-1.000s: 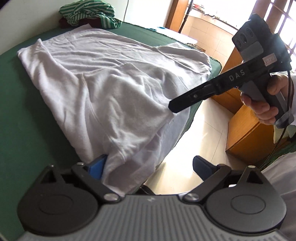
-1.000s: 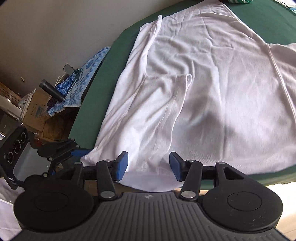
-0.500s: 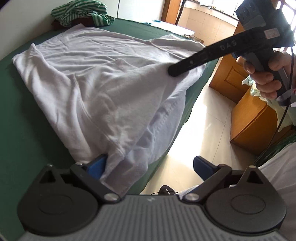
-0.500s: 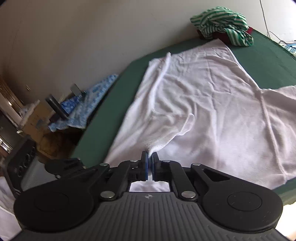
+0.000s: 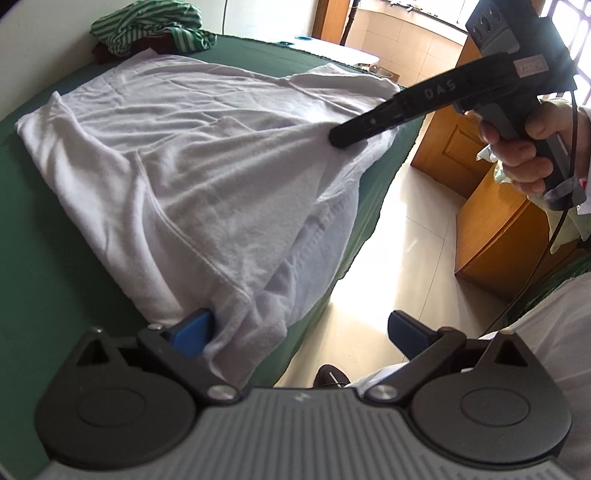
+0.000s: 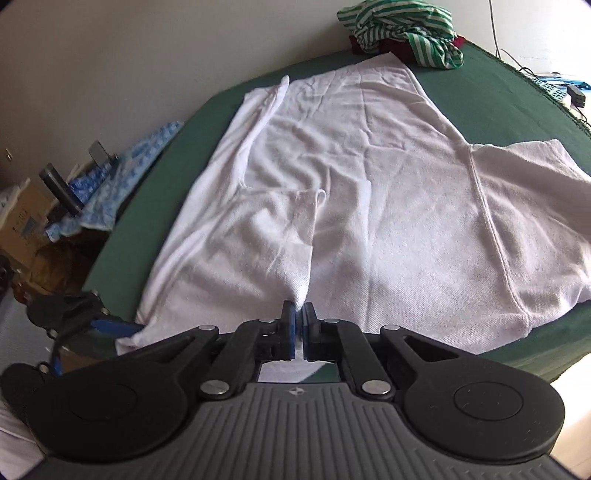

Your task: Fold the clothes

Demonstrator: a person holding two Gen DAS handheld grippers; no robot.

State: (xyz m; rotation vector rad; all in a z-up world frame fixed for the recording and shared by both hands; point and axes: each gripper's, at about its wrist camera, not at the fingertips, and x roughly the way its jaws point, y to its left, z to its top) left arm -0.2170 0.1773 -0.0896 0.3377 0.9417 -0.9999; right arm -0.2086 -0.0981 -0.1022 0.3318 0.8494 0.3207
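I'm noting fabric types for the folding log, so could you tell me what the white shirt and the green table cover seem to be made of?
White shirt: looks like soft cotton knit, matte, with a fine pique-like texture, soft creases and stitched seams.
Green table cover: seems a matte woven or felt-like cloth; its trimmed edge shows at the table's side, but the exact fibre is unclear.

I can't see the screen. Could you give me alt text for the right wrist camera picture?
The right gripper is shut on a pinched fold of a white T-shirt spread over a green table. A green-and-white striped garment lies bunched at the far edge, and the open left gripper sits at the shirt's near-left corner.
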